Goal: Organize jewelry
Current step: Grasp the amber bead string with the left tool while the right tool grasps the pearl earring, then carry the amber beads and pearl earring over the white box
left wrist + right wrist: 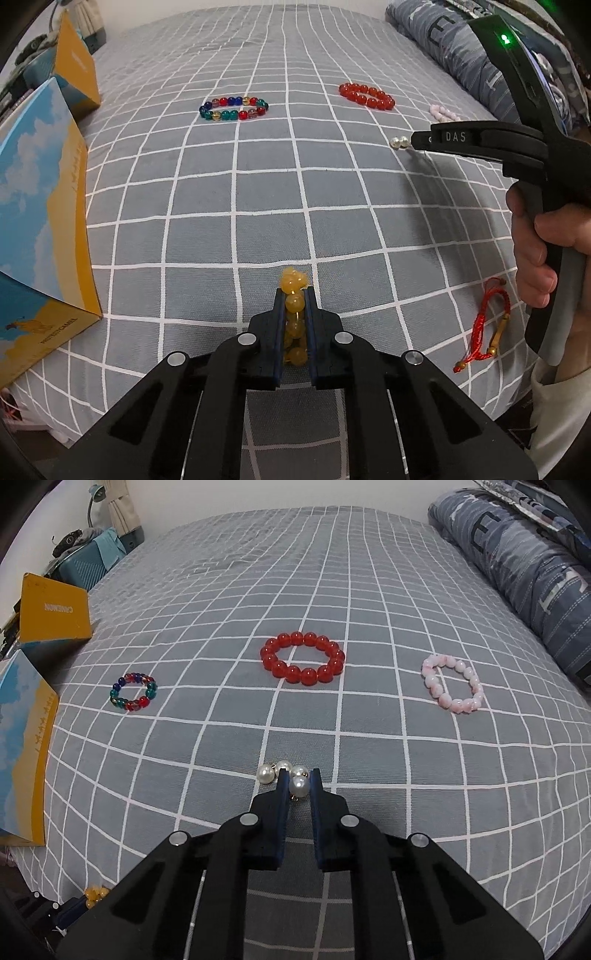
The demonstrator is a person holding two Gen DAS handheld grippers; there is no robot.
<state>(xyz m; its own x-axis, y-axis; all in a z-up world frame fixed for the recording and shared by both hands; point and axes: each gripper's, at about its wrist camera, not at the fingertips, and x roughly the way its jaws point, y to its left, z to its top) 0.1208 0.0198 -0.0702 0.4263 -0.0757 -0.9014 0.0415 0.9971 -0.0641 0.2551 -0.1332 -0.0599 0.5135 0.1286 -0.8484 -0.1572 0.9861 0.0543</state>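
Amber-yellow glass bead bracelet (294,317) lies lengthwise between the closed fingers of the left tool (294,295), pinned on the bed (258,206); right tool (298,775) clamps a white pearl string (284,773), remaining bracelets farther ahead.

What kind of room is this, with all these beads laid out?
Most likely a bedroom. The bracelets lie on a bed's grey checked sheet, a rolled blue quilt runs along its right side, and a desk lamp and curtain stand beyond the far corner.
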